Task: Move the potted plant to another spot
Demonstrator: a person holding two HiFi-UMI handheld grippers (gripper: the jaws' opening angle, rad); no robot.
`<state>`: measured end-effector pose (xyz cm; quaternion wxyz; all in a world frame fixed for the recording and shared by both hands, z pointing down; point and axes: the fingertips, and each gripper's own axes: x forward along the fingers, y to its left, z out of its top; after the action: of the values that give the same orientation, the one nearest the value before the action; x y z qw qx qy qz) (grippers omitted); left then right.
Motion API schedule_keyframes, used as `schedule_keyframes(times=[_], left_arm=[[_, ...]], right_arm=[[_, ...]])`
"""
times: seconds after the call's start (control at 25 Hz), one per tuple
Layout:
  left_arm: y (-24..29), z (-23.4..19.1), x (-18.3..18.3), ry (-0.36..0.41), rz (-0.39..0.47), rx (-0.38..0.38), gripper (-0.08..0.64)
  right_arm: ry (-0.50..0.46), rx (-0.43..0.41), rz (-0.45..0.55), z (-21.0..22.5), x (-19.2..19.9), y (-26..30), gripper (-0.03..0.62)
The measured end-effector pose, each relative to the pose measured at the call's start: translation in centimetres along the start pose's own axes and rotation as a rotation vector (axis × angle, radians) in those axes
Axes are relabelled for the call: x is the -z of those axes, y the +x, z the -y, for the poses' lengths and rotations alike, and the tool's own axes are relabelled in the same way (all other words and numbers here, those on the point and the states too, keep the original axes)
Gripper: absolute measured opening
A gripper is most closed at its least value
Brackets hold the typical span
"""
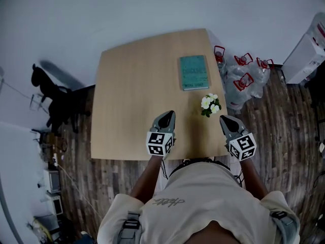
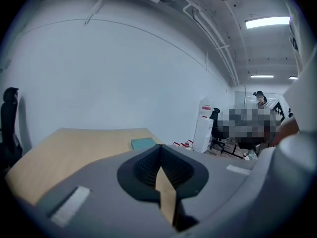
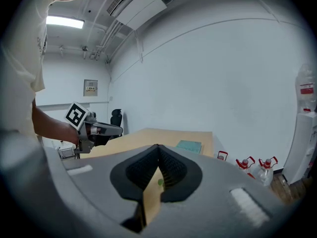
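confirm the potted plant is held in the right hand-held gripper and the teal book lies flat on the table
Not held. The head view shows the potted plant standing on the table, apart from the right hand-held gripper, whose jaws are shut on nothing. The teal book does lie flat on the table.

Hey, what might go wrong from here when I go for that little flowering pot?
1. The left claw and right claw are both shut and empty; reaching in without opening one would likely knock the potted plant over.
2. The plant stands near the right edge of the table, with water bottles on the floor beside it; an outward nudge may send it off.
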<state>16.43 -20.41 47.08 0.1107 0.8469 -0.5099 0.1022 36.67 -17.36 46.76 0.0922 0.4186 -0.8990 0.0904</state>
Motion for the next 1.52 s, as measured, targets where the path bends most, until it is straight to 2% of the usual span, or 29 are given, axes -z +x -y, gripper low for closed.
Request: schedule_keyframes(times=[0.2, 0.44, 0.72, 0.96, 1.28, 1.52], left_arm=[[-0.1, -0.1, -2.8, 0.005, 0.030, 0.033, 0.017], [-0.2, 0.0, -6.5, 0.020, 0.082, 0.059, 0.017], [-0.5, -0.3, -10.9, 0.046, 0.140, 0.094, 0.018], [-0.8, -1.5, -13.8, 0.048, 0.205, 0.090, 0.018], [-1.7, -1.1, -17.2, 0.067, 0.284, 0.103, 0.018], [-3.2, -0.8, -18.6, 0.113, 0.325, 0.084, 0.031]], right_arm=[[-0.085, -0.037, 0.031, -0.8, -3.2, 0.4, 0.003], [-0.166, -0.051, 0.127, -1.3, -8.5, 0.6, 0.003], [-0.222, -0.022, 0.248, -1.1, -14.4, 0.3, 0.003], [-0.253, 0.007, 0.304, -1.1, -16.9, 0.3, 0.003], [-0.282, 0.024, 0.377, -1.5, -20.4, 0.4, 0.003], [-0.290, 0.020, 0.407, -2.5, -21.3, 0.4, 0.003]])
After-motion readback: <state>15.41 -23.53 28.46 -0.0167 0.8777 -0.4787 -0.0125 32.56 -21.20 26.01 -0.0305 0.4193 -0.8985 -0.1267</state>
